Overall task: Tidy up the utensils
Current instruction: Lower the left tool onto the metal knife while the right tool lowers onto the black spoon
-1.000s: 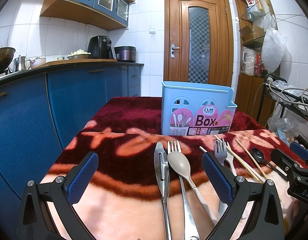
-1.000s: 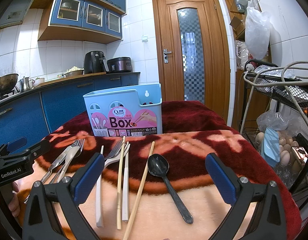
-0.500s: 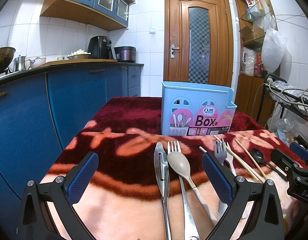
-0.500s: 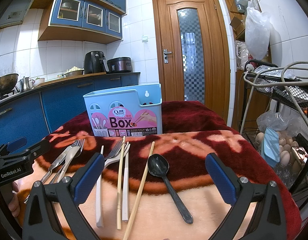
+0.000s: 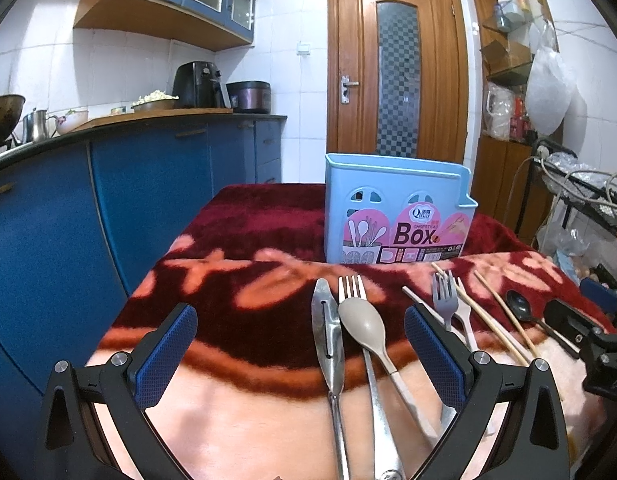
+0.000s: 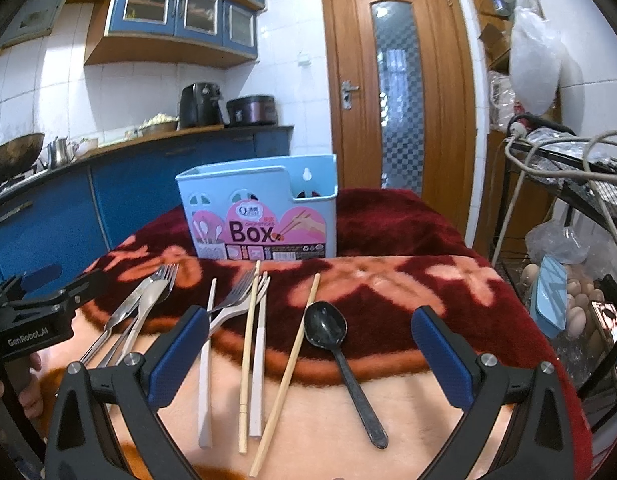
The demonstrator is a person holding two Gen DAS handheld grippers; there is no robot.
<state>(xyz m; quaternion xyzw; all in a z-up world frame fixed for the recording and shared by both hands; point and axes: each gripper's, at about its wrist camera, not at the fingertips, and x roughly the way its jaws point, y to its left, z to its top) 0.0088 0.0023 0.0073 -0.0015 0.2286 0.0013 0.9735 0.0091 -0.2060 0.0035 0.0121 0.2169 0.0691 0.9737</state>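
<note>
Both grippers hang with fingers spread wide, holding nothing. The left gripper point(image 5: 300, 344) frames the beige spoon point(image 5: 362, 322) and steel peeler point(image 5: 327, 336), long axes running toward the box point(image 5: 396, 216) at the worktop's far edge. The right gripper point(image 6: 308, 350) frames the black spoon point(image 6: 326, 325) and chopsticks point(image 6: 250, 344); forks crowd alongside.

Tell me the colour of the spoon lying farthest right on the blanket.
Black spoon, clearest in the right wrist view.
</note>
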